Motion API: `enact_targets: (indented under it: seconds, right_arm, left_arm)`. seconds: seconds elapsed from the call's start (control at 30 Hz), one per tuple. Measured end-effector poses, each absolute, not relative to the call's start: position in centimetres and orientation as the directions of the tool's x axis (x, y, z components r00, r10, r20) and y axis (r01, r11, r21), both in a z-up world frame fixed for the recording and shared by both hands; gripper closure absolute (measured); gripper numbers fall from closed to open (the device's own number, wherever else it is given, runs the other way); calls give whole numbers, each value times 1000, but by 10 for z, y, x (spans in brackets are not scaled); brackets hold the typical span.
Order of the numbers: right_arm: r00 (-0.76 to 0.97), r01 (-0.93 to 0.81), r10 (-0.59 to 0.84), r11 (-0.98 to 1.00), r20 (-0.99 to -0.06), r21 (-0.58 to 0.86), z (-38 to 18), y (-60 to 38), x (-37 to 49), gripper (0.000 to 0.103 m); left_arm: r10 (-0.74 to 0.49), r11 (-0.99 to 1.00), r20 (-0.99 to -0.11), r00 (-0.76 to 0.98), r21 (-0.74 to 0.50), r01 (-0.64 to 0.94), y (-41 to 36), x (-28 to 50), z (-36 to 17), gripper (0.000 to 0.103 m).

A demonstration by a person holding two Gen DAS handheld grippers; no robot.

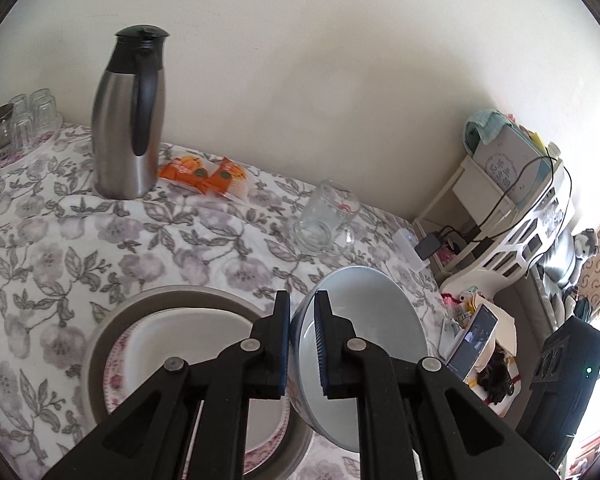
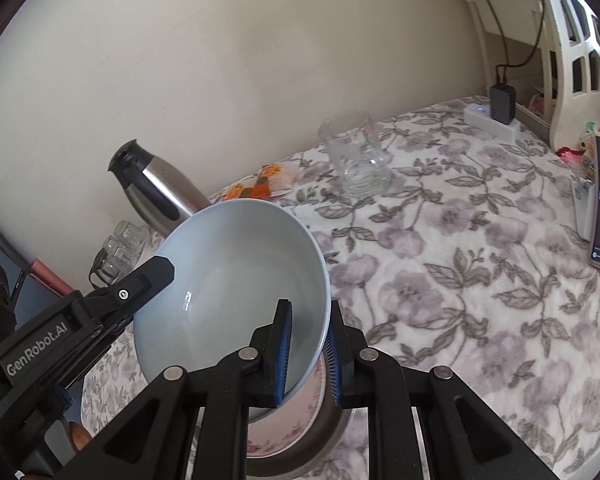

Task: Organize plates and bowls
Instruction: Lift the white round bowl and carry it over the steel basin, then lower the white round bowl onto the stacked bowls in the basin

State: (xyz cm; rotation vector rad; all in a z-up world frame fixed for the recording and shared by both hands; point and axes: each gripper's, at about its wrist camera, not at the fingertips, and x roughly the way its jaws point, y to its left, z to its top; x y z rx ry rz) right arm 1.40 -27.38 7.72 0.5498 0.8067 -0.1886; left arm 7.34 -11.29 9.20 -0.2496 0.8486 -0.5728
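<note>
Glossy, smooth pale-blue ceramic bowl (image 2: 236, 280); under it a glazed plate (image 1: 188, 344) with a pink floral rim. Behind the bowl, a brushed-steel jug (image 1: 126, 120) with matt black plastic handle, a clear glass mug (image 1: 326, 220), soft printed tablecloth (image 2: 460, 300)

Open tablecloth (image 2: 480, 300) lies right of the stacked plates (image 1: 188, 340). Toward the wall stand 1 glass mug (image 2: 356, 156), snack packets (image 1: 204, 174) and a steel jug (image 1: 126, 120).

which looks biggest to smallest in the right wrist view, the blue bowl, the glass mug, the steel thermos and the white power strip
1. blue bowl, though nearness to the camera inflates it
2. steel thermos
3. glass mug, close to the thermos, so that pair is unsure
4. white power strip
</note>
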Motion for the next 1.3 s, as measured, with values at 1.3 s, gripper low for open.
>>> enact_targets:
  seconds: [1.3]
  right_arm:
    - [591,300,69,906,-804,298,51,-195,53,82]
  left_arm:
    - [-481,873,-729,486,-450,188,-29,102,44,92]
